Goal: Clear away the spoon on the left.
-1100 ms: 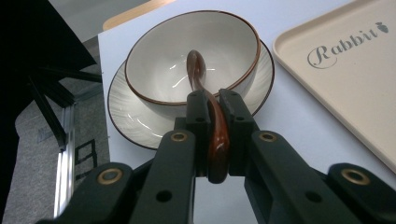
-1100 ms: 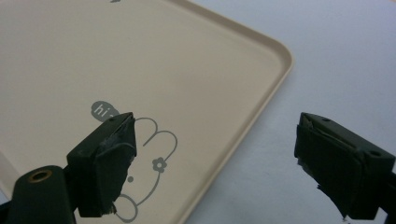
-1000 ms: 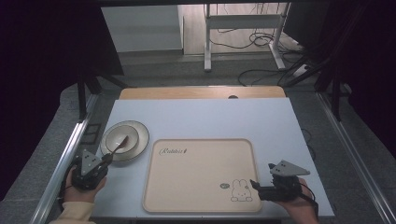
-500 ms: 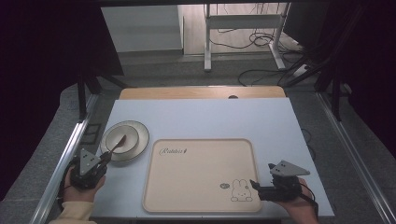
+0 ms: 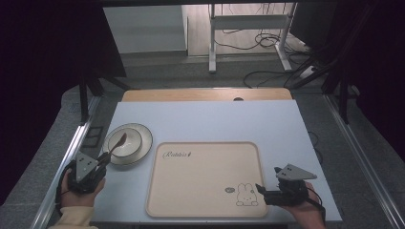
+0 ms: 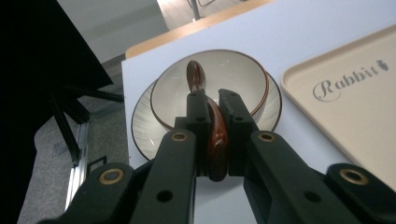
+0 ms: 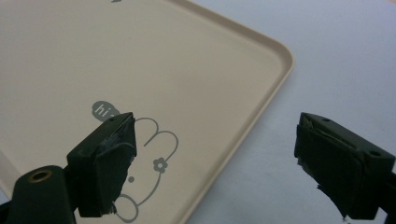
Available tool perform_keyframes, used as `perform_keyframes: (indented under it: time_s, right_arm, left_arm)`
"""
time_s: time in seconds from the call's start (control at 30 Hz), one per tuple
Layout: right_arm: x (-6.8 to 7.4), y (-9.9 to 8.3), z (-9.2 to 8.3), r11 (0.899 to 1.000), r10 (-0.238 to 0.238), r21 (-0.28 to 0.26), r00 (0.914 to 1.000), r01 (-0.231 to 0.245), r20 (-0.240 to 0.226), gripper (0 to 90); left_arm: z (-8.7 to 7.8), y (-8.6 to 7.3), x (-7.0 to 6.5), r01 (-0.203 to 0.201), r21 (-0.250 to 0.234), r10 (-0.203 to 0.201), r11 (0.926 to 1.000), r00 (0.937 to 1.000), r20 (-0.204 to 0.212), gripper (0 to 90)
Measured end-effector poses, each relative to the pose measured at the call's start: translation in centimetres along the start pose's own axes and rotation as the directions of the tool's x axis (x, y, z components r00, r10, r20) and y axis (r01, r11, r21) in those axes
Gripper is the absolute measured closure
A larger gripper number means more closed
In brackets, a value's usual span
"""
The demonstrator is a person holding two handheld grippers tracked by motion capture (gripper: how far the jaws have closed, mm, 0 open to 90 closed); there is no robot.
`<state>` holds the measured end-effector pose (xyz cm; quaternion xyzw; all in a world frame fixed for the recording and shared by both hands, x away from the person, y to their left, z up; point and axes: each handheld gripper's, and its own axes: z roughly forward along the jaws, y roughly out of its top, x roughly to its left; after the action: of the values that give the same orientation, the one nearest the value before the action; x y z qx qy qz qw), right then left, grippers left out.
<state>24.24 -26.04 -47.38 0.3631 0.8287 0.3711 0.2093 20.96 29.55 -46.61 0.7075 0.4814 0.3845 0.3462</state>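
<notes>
Pale smooth table [image 5: 210, 121]; left tongs [image 6: 214, 105] clamp glossy brown spoon [image 6: 215, 135]

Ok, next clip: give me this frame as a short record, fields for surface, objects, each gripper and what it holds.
surface: pale table
tray: beige tray, rabbit print, nothing on it
dishes: bowl sitting on plate, left of the tray
spoon: brown spoon, far end over the bowl
left gripper: shut on the spoon, at the near side of the dishes
right gripper: open, holding nothing, jaws astride the tray's right edge by the rabbit print
</notes>
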Motion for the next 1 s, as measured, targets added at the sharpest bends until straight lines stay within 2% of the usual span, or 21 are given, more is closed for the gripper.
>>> perform_keyframes:
  time_s: [0.37, 0.7, 1.0]
  right_arm:
    - [0.0, 0.0, 0.0, 1.0, 0.002, -0.001, 1.0, -0.002, 0.001, 13.0]
    - [-0.1, 0.0, 0.0, 1.0, 0.001, 0.0, 1.0, -0.001, 0.004, 13.0]
    - [-0.1, 0.0, 0.0, 1.0, 0.002, 0.002, 1.0, -0.002, 0.005, 13.1]
  left_arm:
    - [-1.2, 0.9, -0.2, 0.015, -0.054, -0.014, 0.9984, 0.9997, 0.018, 84.5]
    - [-1.9, 1.7, -1.0, 0.032, -0.1, -0.026, 0.9945, 0.9974, 0.067, 84.5]
    - [-2.4, 2.6, -2.4, 0.012, -0.131, 0.004, 0.9914, 0.9933, 0.115, 84.5]
